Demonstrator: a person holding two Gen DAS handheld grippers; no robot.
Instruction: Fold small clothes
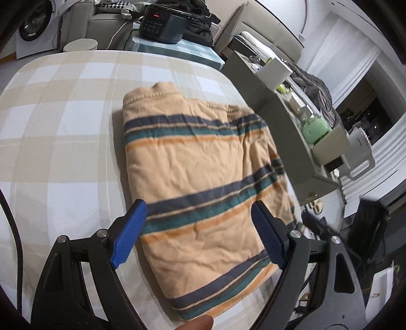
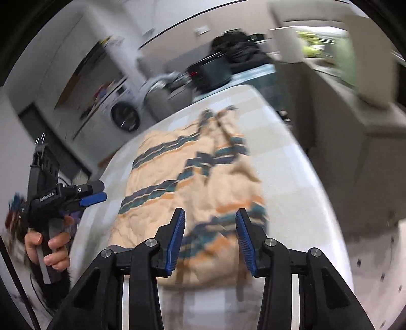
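While my left gripper [image 1: 198,228] hangs over the near part of the striped shirt [image 1: 203,172], its blue fingers [image 1: 129,233] stand spread wide w/ nothing between them, one off the shirt's left edge, the other over its right side. Shirt lies folded into a rough rectangle on the checked tablecloth [image 1: 63,127], tan w/ navy, teal & orange bands, collar end away from me. Behind the table sits a dark appliance w/ red display [image 1: 162,24] on a green-checked surface, and a grey shelf unit [image 1: 291,142] stands just off the table's right edge. From the right wrist cam, pic is motion-blurred: my right gripper [image 2: 210,243] also has its jaws apart, holding nothing, above the shirt's near end [image 2: 192,182], which looks more rumpled from this side w/ a layer folded across the top. Over at the left edge I see my left hand [image 2: 48,248] wrapped round the other gripper's handle [image 2: 83,195], off the table's side. A washing machine [image 2: 124,116] shows in the blurred background.
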